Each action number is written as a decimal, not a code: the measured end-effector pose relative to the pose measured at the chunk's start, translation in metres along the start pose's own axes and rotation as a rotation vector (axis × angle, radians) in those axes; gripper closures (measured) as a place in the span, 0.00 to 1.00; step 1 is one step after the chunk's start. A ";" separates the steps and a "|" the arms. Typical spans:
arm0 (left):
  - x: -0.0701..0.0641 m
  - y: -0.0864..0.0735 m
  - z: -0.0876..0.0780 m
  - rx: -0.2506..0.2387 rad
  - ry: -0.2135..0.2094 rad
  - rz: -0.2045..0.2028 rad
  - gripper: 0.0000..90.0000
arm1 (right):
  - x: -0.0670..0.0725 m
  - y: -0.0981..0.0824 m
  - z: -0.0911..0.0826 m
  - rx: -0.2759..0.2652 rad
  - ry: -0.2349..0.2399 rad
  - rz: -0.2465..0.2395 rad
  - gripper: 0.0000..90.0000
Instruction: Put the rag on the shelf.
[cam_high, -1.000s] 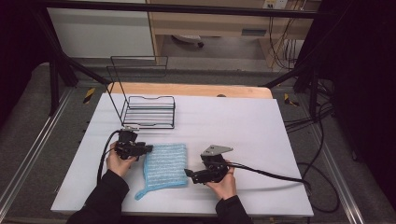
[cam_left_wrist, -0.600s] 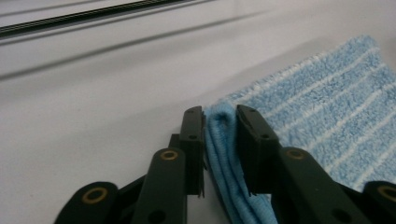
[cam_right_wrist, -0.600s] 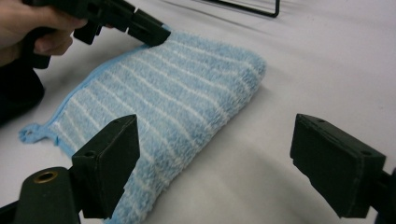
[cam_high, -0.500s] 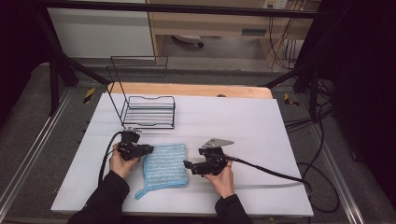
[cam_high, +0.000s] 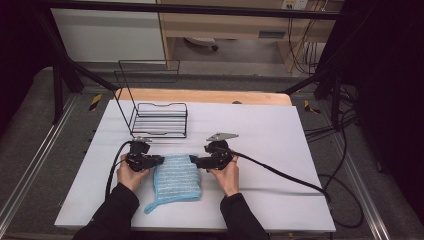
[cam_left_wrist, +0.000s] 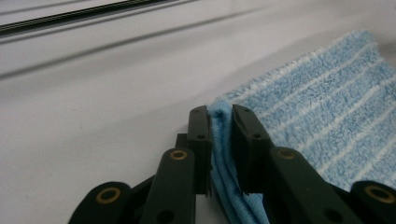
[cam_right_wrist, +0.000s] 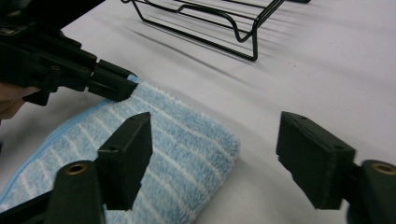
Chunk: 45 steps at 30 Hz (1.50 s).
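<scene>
The blue striped towel (cam_high: 176, 180) lies folded on the white table (cam_high: 280, 135), a little in front of the black wire rack (cam_high: 159, 119), with one corner trailing off toward the person's left sleeve. The left tool (cam_high: 161, 160) has just been closing and now pinches the towel's far left corner, the folded edge squeezed between its two black jaws as the left gripper view shows. The right tool (cam_high: 192, 161) sits at the towel's far right corner with its jaws apart, though they have just been narrowing; the corner lies between them but the pads (cam_right_wrist: 128, 154) do not press on it.
</scene>
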<state>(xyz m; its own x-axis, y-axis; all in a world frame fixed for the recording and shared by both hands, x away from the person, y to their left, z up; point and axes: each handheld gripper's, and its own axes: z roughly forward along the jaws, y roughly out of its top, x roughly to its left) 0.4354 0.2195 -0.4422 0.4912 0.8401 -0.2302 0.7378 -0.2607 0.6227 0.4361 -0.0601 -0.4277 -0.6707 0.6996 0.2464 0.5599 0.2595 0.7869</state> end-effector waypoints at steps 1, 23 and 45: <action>0.000 0.000 0.000 -0.001 0.001 0.003 0.86 | -0.001 0.001 0.004 0.010 0.000 0.005 0.35; 0.000 -0.001 0.000 -0.009 -0.003 0.030 0.86 | -0.013 -0.008 0.032 0.132 0.039 0.088 0.81; 0.001 -0.004 -0.017 -0.080 -0.055 -0.005 0.90 | -0.005 0.000 0.015 0.097 0.074 0.110 0.90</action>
<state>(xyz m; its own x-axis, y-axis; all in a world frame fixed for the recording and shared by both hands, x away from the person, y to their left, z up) 0.4251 0.2296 -0.4322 0.5137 0.8134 -0.2728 0.7020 -0.2157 0.6788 0.4469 -0.0538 -0.4372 -0.6345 0.6775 0.3720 0.6741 0.2496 0.6952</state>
